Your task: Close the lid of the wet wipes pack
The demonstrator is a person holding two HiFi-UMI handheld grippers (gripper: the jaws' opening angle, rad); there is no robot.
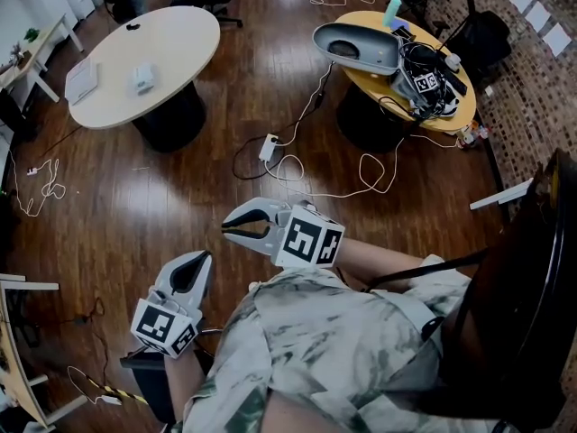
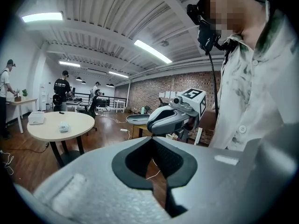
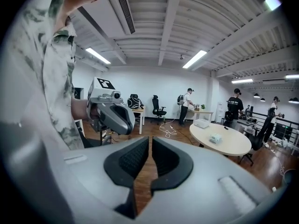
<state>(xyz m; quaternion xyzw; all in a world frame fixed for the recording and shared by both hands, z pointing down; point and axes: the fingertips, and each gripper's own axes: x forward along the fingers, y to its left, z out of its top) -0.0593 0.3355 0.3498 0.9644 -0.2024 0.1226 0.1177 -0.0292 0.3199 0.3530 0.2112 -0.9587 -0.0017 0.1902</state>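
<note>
White lump near the middle of the round table [image 1: 185, 30]: we take this for the pack [image 1: 144, 78]. A flat white box [image 1: 81, 81] lies well apart from it, toward the rim. The pack also shows in the left gripper view [image 2: 64, 127] and the right gripper view [image 3: 215, 138]. In all three it is too small for us to tell whether the lid is up or down.

Left gripper [image 1: 191, 273]: jaws meet at the tips, nothing between them.
Right gripper [image 1: 236, 226]: jaws all but together, only a thin slit, nothing in it.

Position: both grippers are close in front of the person's body, over the wood floor [image 1: 180, 188], well apart from the table. Neither touches the pack or anything else. Each gripper view shows the table off to one side, not straight ahead of the jaws.

Step in hand (our judgement): a free-hand moment away from the pack, with no contact work. The scene fits two stages equally:
- the lid stands open and the pack waits to be reached;
- the lid is already down and the grippers are clear of it.

The pictures do not settle which, so we log no move.

What follows depends on the lid, and reading it needs a nearer view of the pack. One handling note, as a guess: the pack looks light and the tabletop smooth, so it would probably slide under a press unless steadied.
</note>
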